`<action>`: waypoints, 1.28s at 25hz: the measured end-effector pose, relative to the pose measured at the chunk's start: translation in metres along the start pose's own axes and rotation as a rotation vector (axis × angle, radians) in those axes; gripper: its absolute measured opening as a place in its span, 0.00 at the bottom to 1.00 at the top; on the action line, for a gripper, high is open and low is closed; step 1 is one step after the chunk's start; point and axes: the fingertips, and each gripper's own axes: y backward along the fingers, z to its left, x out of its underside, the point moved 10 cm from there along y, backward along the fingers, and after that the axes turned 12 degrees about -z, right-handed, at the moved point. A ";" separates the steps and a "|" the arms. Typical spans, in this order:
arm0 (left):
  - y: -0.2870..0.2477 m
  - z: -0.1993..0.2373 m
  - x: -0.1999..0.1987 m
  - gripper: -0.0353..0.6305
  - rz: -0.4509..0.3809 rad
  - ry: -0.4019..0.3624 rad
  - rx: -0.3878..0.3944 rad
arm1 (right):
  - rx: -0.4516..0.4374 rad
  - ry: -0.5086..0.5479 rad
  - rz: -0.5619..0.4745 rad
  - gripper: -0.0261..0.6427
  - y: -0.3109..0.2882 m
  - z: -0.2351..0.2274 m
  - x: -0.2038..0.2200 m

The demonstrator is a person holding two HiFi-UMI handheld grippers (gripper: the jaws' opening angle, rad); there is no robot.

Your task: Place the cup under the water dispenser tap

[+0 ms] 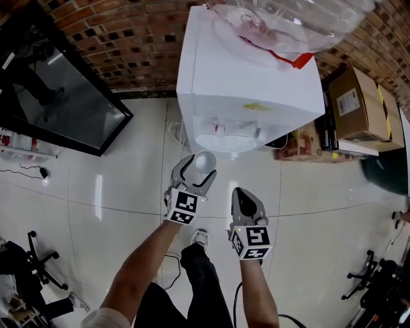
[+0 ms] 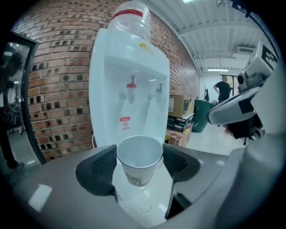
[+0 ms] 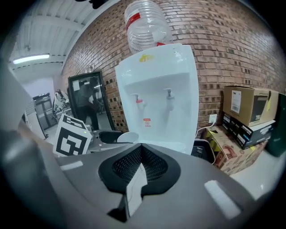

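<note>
A white paper cup (image 1: 205, 160) sits upright between the fingers of my left gripper (image 1: 196, 174), which is shut on it. In the left gripper view the cup (image 2: 139, 154) has a dark pad pressed against each side, its empty mouth facing up. The white water dispenser (image 1: 250, 83) stands just ahead, with a clear bottle (image 1: 282, 19) on top. Its red tap (image 2: 131, 86) and a second tap (image 2: 158, 91) are above and beyond the cup. My right gripper (image 1: 246, 197) hangs beside the left one, shut and empty, its tips meeting (image 3: 141, 150).
Cardboard boxes (image 1: 359, 102) are stacked to the right of the dispenser, and a green bin (image 1: 387, 173) stands nearer. A black glass-front cabinet (image 1: 57, 96) is at the left. Office chairs (image 1: 32, 262) stand on the tiled floor. A person (image 2: 222, 89) stands far off.
</note>
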 end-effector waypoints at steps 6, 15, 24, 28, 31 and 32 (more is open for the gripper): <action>-0.032 0.009 0.006 0.56 -0.045 0.010 -0.040 | -0.037 0.019 0.001 0.04 -0.024 -0.009 0.005; -0.069 0.014 0.003 0.56 -0.069 -0.033 -0.019 | -0.064 0.007 -0.002 0.04 -0.024 -0.007 -0.002; -0.083 0.015 0.011 0.56 -0.050 -0.004 -0.017 | -0.041 -0.008 -0.005 0.04 -0.019 -0.017 -0.008; -0.082 0.014 0.015 0.56 -0.045 -0.018 -0.024 | -0.038 -0.014 -0.004 0.04 -0.016 -0.017 -0.008; -0.082 0.014 0.015 0.57 -0.041 -0.042 -0.038 | -0.037 -0.016 -0.002 0.04 -0.015 -0.017 -0.008; -0.082 0.014 0.015 0.57 -0.040 -0.043 -0.040 | -0.034 -0.018 -0.001 0.04 -0.015 -0.018 -0.008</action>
